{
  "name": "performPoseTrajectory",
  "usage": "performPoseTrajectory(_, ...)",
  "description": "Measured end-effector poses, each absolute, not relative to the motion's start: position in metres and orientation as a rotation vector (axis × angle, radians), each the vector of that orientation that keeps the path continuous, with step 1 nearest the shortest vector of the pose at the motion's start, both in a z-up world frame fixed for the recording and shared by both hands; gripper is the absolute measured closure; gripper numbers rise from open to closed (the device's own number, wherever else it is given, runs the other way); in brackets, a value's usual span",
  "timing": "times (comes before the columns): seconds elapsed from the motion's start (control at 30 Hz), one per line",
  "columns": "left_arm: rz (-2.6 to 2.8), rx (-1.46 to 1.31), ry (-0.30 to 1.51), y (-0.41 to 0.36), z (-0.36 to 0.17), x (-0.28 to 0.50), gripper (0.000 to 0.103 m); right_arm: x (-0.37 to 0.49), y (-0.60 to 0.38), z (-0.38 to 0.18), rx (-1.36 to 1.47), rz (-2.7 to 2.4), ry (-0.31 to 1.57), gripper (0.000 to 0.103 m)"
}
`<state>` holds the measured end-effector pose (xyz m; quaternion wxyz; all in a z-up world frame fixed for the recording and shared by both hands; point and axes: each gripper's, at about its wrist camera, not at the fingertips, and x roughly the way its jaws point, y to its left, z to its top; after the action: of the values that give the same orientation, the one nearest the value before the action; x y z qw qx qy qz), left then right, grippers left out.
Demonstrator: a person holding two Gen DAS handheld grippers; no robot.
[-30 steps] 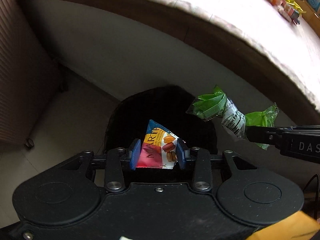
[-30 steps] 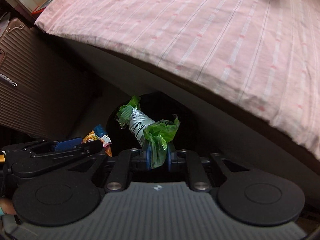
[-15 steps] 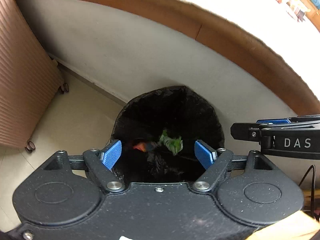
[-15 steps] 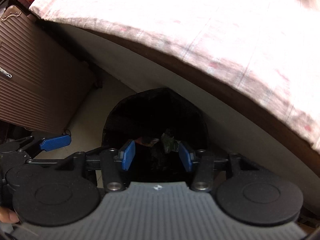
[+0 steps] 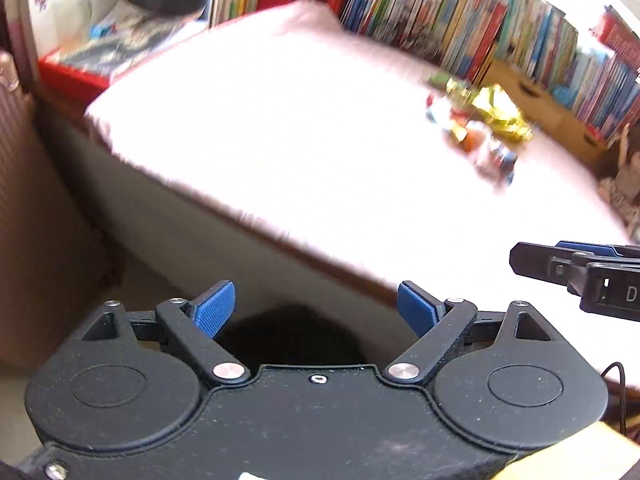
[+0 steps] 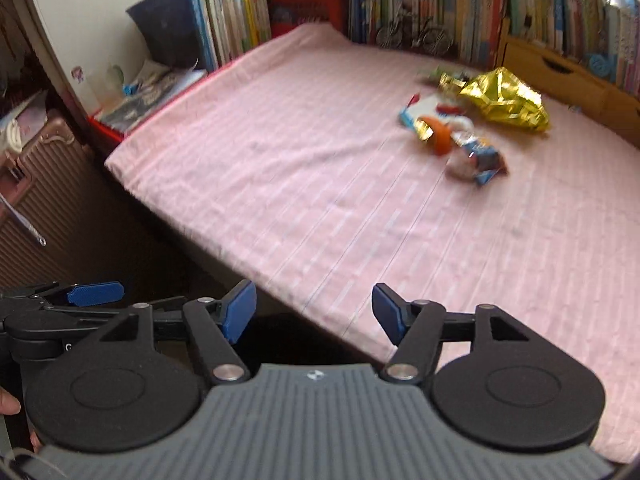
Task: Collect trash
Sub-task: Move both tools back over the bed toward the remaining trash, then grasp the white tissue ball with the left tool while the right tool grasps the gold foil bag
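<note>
Hand-held grippers, left [image 5: 316, 306] and right [image 6: 314, 312], are both opening, nothing between them; next, you likely reach the wrappers [image 6: 472, 128] upper right on the bed [image 6: 280, 184].

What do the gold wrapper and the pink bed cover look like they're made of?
Gold wrapper: probably metallised foil or plastic film, glossy, given its sharp crinkles and bright glints. Pink bed cover: woven fabric, matte, with pale stripes and a soft drape over the edge.
</note>
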<state>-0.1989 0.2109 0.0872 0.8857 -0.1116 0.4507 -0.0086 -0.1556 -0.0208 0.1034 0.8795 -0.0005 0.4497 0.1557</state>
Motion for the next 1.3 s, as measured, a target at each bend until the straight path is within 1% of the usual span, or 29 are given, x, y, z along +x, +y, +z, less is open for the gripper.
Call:
performPoseTrajectory(0.1,-0.058,-0.235,0.867,0.199,0.114,-0.185,0.01,-0.141,-0.047,0.141,0.022,0.269,0.848,0.021)
performPoseTrajectory(0.17,-0.082,-0.224,0.826,0.189,0.131,-0.175,0.007,-0.134,-0.058,0.156,0.037,0.238,0.798,0.016)
performPoseTrajectory(0.2,-0.09,-0.217,0.807,0.183,0.139,-0.17,0.006,-0.131,-0.066,0.163,0.044,0.225,0.776,0.015)
performPoseTrajectory(0.4,-0.107,-0.184,0.724,0.138,0.162,-0.128,0.002,-0.081,-0.113,0.175,0.079,0.173,0.677,0.012)
performPoseTrajectory(0.53,-0.112,-0.151,0.683,0.106,0.164,-0.096,0.001,-0.044,-0.138,0.171,0.081,0.17,0.649,0.011)
performPoseTrajectory(0.77,-0.073,-0.163,0.726,0.049,0.15,-0.015,0.001,0.035,-0.19,0.157,0.052,0.172,0.661,0.011)
performPoseTrajectory(0.9,-0.065,-0.174,0.758,0.022,0.135,0.026,0.001,0.078,-0.217,0.138,0.03,0.16,0.694,0.011)
performPoseTrajectory(1.13,-0.071,-0.161,0.877,-0.015,0.101,0.069,0.005,0.131,-0.24,0.097,-0.005,0.19,0.794,0.011)
performPoseTrajectory(1.2,-0.052,-0.172,0.911,-0.018,0.09,0.074,0.009,0.142,-0.241,0.085,-0.023,0.214,0.827,0.011)
performPoseTrajectory(1.3,-0.005,-0.228,0.96,-0.015,0.076,0.085,0.02,0.157,-0.237,0.067,-0.053,0.237,0.87,0.011)
